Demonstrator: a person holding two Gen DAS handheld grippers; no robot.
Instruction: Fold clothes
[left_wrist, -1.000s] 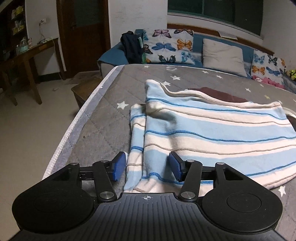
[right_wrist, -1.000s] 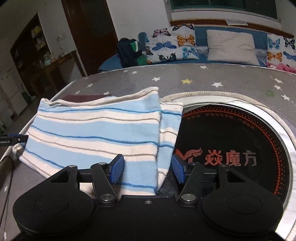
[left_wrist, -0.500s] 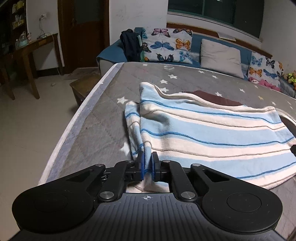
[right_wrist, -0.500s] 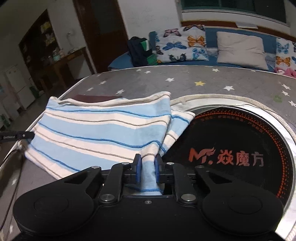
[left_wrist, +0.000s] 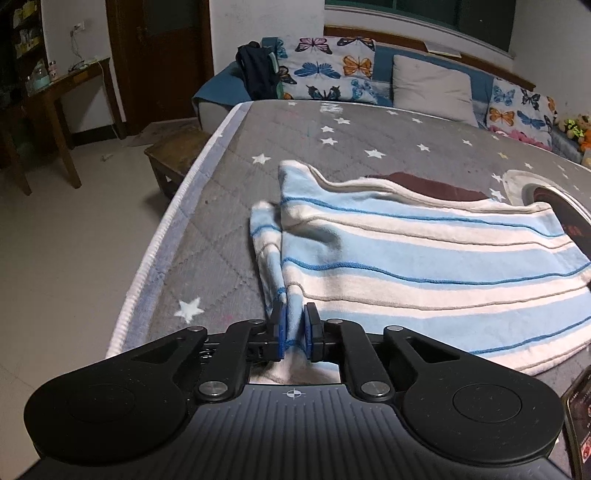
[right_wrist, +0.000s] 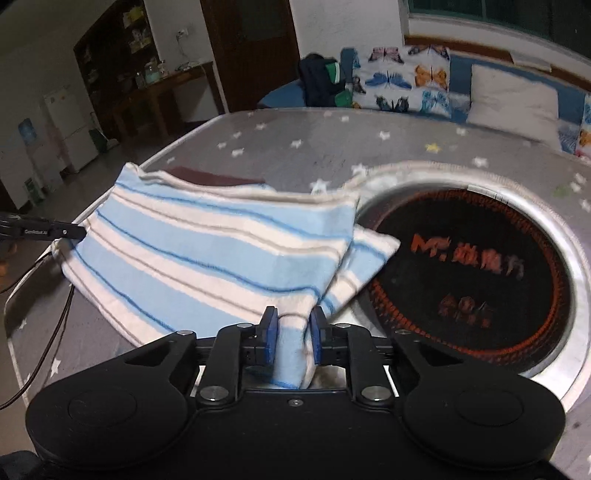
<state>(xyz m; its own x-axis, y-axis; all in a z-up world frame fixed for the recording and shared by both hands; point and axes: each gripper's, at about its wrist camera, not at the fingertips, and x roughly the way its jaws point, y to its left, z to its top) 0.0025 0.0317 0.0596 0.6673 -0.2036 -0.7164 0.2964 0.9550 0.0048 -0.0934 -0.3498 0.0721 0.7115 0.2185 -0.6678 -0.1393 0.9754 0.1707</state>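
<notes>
Lifted further, soft striped knit garment (left_wrist: 424, 266), left gripper (left_wrist: 294, 326) and right gripper (right_wrist: 292, 334) fingers pinching bunched corners

A dim room is showing pale walls and a pale tiled floor (left_wrist: 66, 236). A dark wooden door (left_wrist: 159, 59) is standing behind a wooden side table (left_wrist: 62, 92). Beside the door, butterfly cushions (left_wrist: 325, 70) are leaning under a dark window (left_wrist: 417, 14).

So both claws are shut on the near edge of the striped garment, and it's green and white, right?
The colour is wrong. The striped garment is light blue and white, as both wrist views show. The left claw and right claw are indeed shut on its near edge.
</notes>
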